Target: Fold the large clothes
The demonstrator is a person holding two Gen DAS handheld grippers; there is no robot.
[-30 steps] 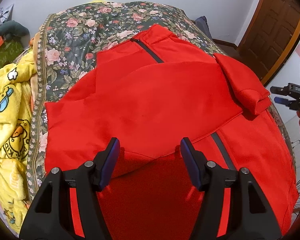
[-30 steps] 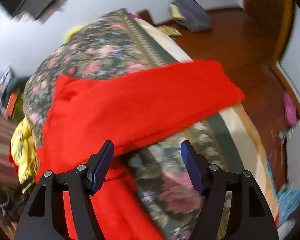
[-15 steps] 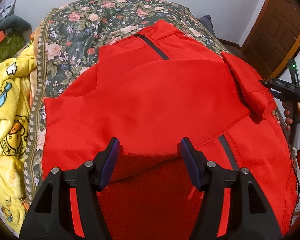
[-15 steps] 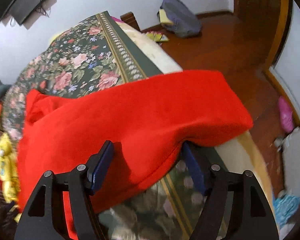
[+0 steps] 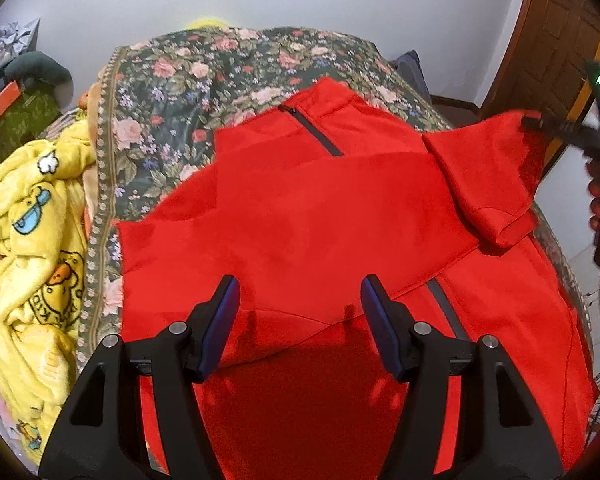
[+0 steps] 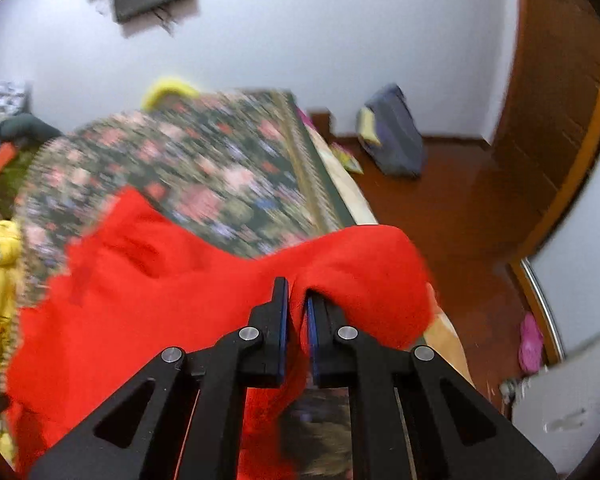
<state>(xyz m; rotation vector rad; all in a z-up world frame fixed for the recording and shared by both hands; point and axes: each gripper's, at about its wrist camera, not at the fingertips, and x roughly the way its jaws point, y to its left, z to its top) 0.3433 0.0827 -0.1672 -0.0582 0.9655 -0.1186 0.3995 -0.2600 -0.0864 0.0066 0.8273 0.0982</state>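
Observation:
A large red fleece jacket with a dark zip lies front up on the floral bedspread, one sleeve folded across its chest. My left gripper is open and empty just above the jacket's lower part. My right gripper is shut on the jacket's right sleeve and holds it lifted off the bed. In the left wrist view the right gripper shows at the far right, pinching the raised sleeve.
A yellow duck-print blanket lies bunched along the bed's left side. A wooden door and wooden floor are to the right, with a grey bag by the wall. The bed's right edge runs beside the held sleeve.
My right gripper has closed on the jacket's right sleeve and lifted it. My left gripper stays open over the jacket's lower part, with its view tilted up a little.

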